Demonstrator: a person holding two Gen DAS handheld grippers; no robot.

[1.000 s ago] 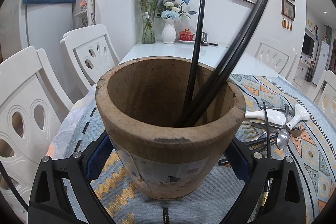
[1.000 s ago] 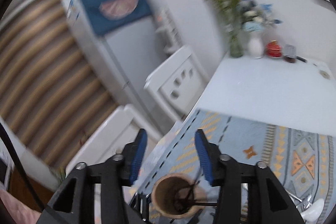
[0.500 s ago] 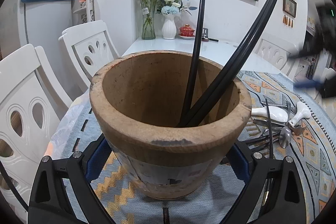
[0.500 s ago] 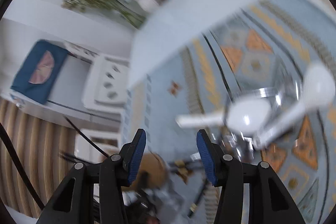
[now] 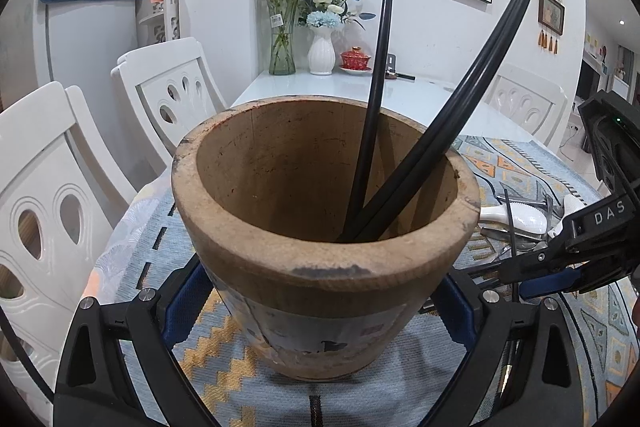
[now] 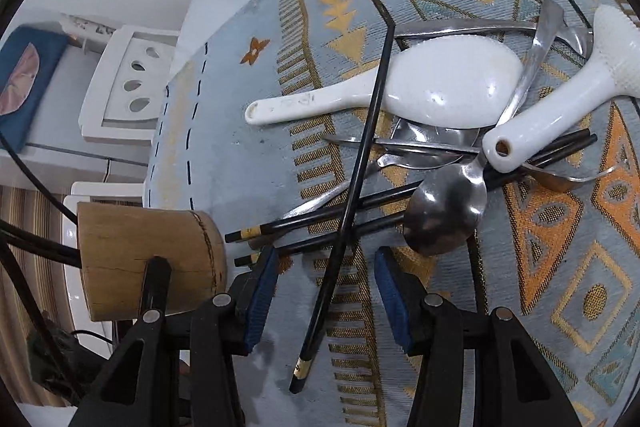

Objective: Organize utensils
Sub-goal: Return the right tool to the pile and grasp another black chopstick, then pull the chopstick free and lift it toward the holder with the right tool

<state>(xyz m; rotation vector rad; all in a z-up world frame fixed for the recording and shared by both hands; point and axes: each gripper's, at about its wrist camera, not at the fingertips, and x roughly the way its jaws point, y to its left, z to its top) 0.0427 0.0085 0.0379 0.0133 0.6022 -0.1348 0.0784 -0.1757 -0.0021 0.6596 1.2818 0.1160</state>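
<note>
My left gripper [image 5: 320, 311] is shut on a brown wooden holder [image 5: 320, 195], its blue pads pressing both sides. Three black chopsticks [image 5: 376, 87] lean inside it. In the right wrist view the holder [image 6: 148, 259] sits at the lower left. My right gripper [image 6: 326, 291] stands open low over a pile of utensils, pointing steeply down. A long black chopstick [image 6: 352, 195] lies on the cloth between its fingers, untouched. Past it lie more black chopsticks [image 6: 320, 223], a steel spoon [image 6: 444, 215], two white rice paddles [image 6: 440, 87] and a fork [image 6: 568, 179]. The right gripper [image 5: 560, 267] also shows beside the holder.
A blue and orange patterned cloth [image 6: 560, 247] covers the round table. White chairs [image 5: 172, 95] stand to the left of it. At the far end are a flower vase [image 5: 320, 47] and a red lidded cup [image 5: 354, 59].
The right gripper has dropped from high above the table to the utensil pile and rolled over. It now shows at the right of the left wrist view. The left gripper and holder stayed put.
</note>
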